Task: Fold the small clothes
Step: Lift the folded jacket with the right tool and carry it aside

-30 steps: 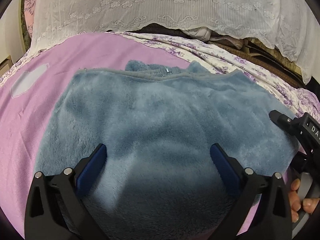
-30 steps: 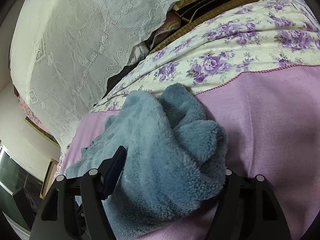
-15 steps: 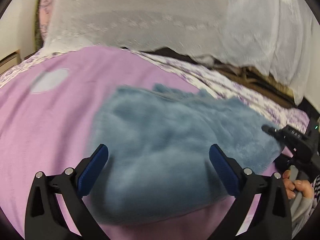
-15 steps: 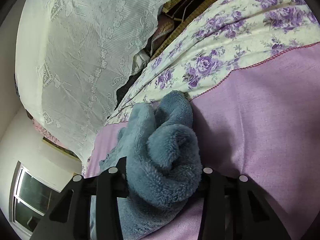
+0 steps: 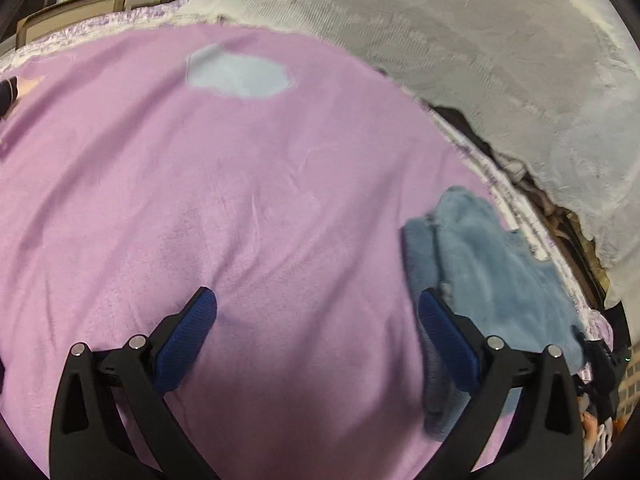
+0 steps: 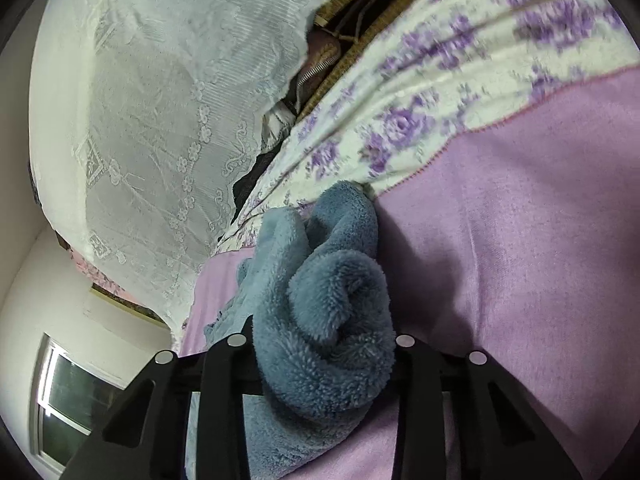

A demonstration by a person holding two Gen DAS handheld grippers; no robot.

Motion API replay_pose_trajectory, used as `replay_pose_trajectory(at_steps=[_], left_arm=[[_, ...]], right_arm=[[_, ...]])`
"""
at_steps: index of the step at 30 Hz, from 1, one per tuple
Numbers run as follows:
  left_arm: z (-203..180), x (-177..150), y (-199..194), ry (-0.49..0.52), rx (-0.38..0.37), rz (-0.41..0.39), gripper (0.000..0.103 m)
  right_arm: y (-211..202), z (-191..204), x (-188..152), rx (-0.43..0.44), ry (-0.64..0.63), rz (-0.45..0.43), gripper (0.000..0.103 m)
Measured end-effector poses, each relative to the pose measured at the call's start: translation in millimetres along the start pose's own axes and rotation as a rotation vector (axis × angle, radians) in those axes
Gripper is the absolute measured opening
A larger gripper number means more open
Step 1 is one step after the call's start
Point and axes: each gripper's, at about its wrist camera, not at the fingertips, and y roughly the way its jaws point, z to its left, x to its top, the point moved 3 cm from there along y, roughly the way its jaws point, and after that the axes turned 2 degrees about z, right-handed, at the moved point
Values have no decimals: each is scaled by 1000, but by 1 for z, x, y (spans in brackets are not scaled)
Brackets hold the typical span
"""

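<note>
A blue fleece garment lies on the pink blanket at the right of the left wrist view, with one edge behind the right finger. My left gripper is open over bare blanket, with nothing between its blue pads. In the right wrist view a rolled bunch of the same fleece fills the gap between the fingers of my right gripper. Its jaws are closing on that bunch, and the fleece hides the pads. The right gripper's black body shows at the far right edge of the left wrist view.
A white lace cover drapes over stacked things behind the bed. A floral sheet borders the blanket. A pale patch marks the blanket's far side. A person's hand shows at the left edge. A window is low left.
My left gripper swept left, off the fleece and over bare pink blanket, still open. My right gripper's jaws narrowed onto the bunched fleece edge.
</note>
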Motion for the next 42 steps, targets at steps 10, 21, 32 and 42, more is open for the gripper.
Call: replay_pose_trajectory(at_steps=[10, 21, 32, 42], left_arm=[[-29, -12, 0, 165, 118, -7, 99], [-15, -6, -11, 71, 35, 15, 99], [2, 4, -22, -41, -28, 17, 99], [14, 11, -29, -92, -19, -9, 99]], right_arm=[[-17, 69, -11, -118, -249, -99, 33], [-18, 140, -29, -126, -375, -111, 31], [-10, 211, -75, -131, -561, -111, 30], [7, 261, -153, -129, -809, -48, 30]])
